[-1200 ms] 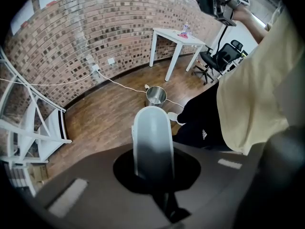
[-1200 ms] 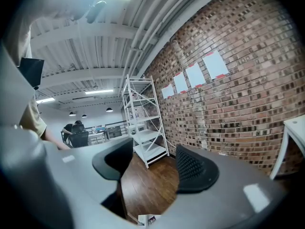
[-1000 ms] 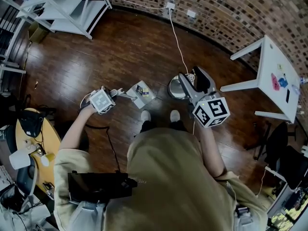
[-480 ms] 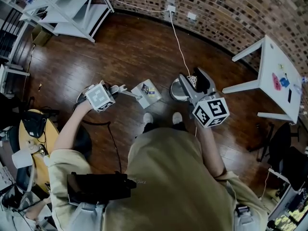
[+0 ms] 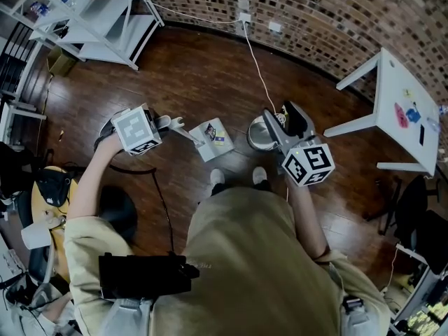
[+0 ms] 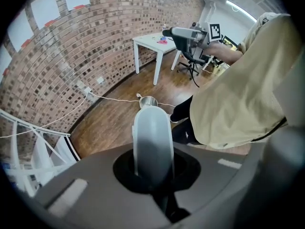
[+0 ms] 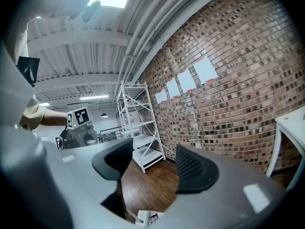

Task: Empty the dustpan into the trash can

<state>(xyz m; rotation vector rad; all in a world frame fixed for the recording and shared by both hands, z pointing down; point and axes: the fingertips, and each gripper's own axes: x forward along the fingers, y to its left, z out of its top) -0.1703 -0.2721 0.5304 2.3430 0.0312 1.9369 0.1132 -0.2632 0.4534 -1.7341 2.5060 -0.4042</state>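
One dustpan [image 5: 204, 137], one trash can [image 5: 257, 136]

Likely workshop: brick wall [image 5: 336, 19], shelving [image 5: 112, 16].

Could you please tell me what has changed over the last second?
The left gripper, shut on the dustpan handle, has risen, lifting the dustpan with its litter. The right gripper stays open by the trash can, holding nothing.

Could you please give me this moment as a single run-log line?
left tool: shut on dustpan handle | right tool: open, empty | dustpan: loaded, beside trash can, not yet emptied
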